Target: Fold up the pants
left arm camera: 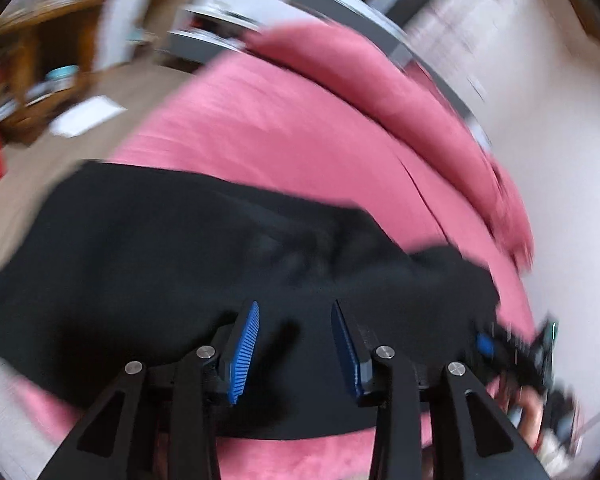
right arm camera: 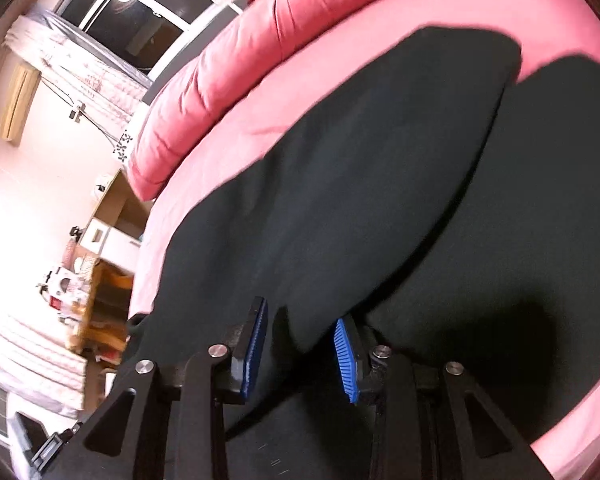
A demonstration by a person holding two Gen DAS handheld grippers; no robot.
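Black pants [right arm camera: 380,200] lie spread across the pink bed [left arm camera: 280,128], both legs side by side, reaching toward its near edge. No fold looks made yet, though blur hides detail. Left hand-held gripper [left arm camera: 296,344] hovers spread over the cloth; right hand-held gripper [right arm camera: 300,352] likewise spread, pinching nothing. No containers in play.

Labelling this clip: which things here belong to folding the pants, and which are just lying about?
Job: black pants, pink bed beneath them, left gripper, right gripper.
Lying about: rolled pink blanket, wooden shelf, white paper on the floor.
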